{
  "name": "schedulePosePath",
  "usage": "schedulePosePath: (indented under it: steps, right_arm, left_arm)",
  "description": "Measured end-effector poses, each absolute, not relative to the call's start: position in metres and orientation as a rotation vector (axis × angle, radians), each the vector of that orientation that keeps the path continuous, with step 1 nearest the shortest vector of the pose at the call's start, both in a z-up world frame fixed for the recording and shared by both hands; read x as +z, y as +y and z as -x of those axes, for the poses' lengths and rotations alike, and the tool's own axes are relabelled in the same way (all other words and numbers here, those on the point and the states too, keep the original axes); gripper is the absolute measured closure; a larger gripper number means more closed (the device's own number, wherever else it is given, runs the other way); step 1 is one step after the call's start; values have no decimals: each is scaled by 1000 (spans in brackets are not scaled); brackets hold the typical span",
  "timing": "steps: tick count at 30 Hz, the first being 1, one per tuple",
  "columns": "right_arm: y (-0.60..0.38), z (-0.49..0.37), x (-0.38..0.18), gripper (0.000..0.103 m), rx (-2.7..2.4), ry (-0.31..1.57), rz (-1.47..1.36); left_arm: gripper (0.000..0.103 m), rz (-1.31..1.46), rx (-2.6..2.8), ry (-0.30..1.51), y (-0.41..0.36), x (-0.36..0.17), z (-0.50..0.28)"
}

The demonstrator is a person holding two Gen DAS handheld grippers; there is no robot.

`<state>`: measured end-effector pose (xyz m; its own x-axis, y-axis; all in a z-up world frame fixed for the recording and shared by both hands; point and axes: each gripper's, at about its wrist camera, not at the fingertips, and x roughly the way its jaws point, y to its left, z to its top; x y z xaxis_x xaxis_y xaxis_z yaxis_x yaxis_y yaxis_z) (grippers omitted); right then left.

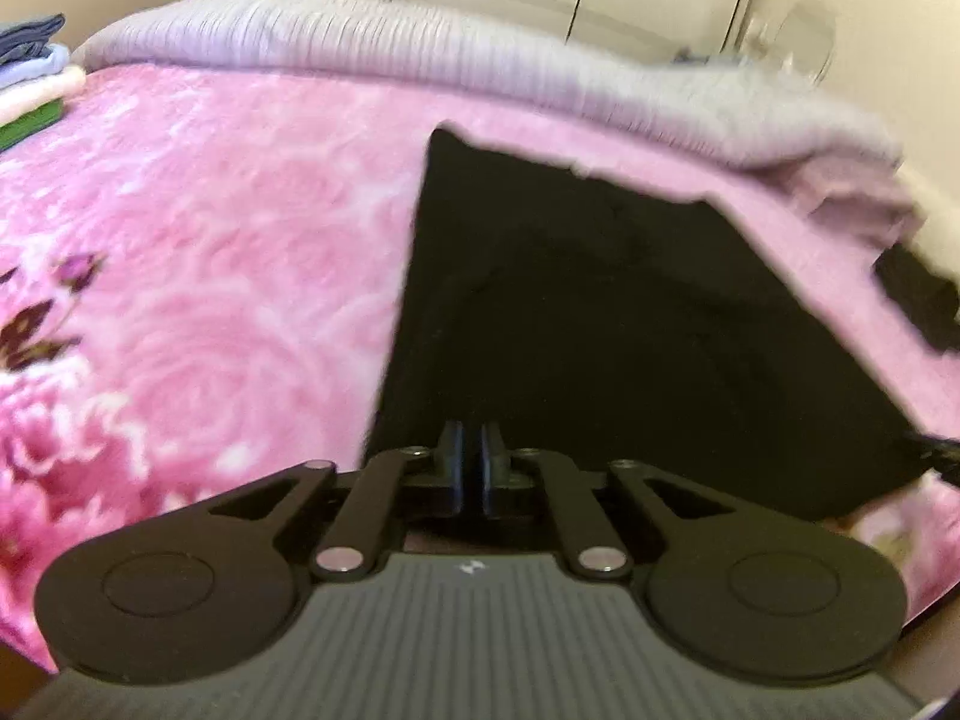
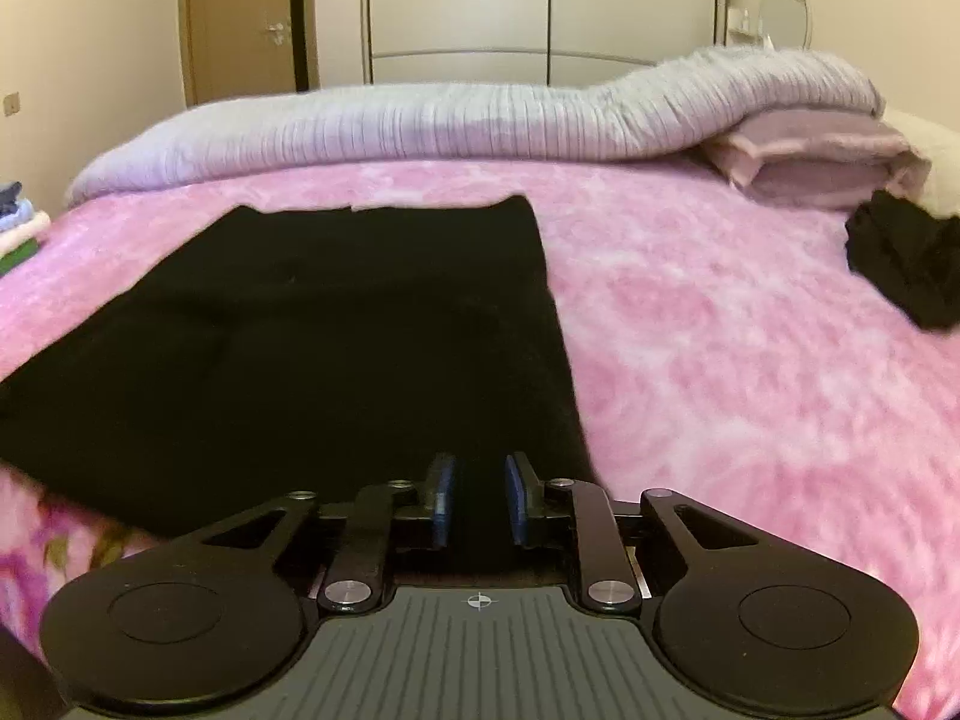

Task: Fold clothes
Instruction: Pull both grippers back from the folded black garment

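Left wrist view. Left hand-held gripper [image 1: 471, 450] lowest in frame, fingers drawn together with only a hairline gap, tips at the near edge of the black garment [image 1: 600, 312]; whether a pinch of cloth sits between them cannot be told, black on black. Garment spread flat on the pink floral blanket [image 1: 210, 252] of the bed, roughly rectangular, far edge short of the grey ribbed cover [image 1: 360, 42] rolled along the far side. Stack of folded clothes [image 1: 36, 84] far left of the garment, at the bed's edge. Second dark item [image 1: 918, 300] right of the garment, well apart.

Right wrist view. Right hand-held gripper [image 2: 479, 501] lowest in frame, blue pads [image 2: 445, 498] parted by a narrow gap, black cloth of the garment's near edge visible between them; pads not clearly pressing on it. Garment [image 2: 312, 324] extending away and to the left of the gripper, lying smooth. Crumpled dark item [image 2: 906, 264] far right of the garment, beside folded pinkish bedding [image 2: 828, 162].

Progress, as a judgement: early in this garment's fold. Laid out and flattened, near edge apparently being taken at two corners, no fold line yet visible. Remaining: carrying the near edge over, further folds, transfer to the stack; then, probably, the crumpled item.
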<state>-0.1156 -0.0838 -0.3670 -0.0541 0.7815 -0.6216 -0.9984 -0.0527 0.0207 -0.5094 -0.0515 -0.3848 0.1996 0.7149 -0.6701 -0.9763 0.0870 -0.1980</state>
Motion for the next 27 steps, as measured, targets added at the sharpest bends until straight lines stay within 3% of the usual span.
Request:
schedulePosePath:
  steps: [5,7,8,11,16,20,27]
  right_arm:
    - [-86,86,-360,84,1506,704,415]
    - [-89,82,-349,83,1472,770,392]
    - [-92,82,-345,77,1458,797,383]
    - [-101,81,-332,58,1415,876,358]
    - [-130,72,-331,52,1352,1078,209]
    - [-148,60,-334,52,1261,1242,95]
    - [-166,78,-316,52,1243,1141,229]
  left_arm:
    - [100,798,1358,446,-55,-367,515]
    - [92,801,1363,475,-62,-356,507]
    - [84,801,1365,486,-66,-352,503]
    - [81,808,1377,527,-78,-345,492]
    - [80,910,1371,583,-95,-344,485]
    - [73,896,1394,641,-107,-337,472]
    - [71,806,1369,701,-128,-324,447]
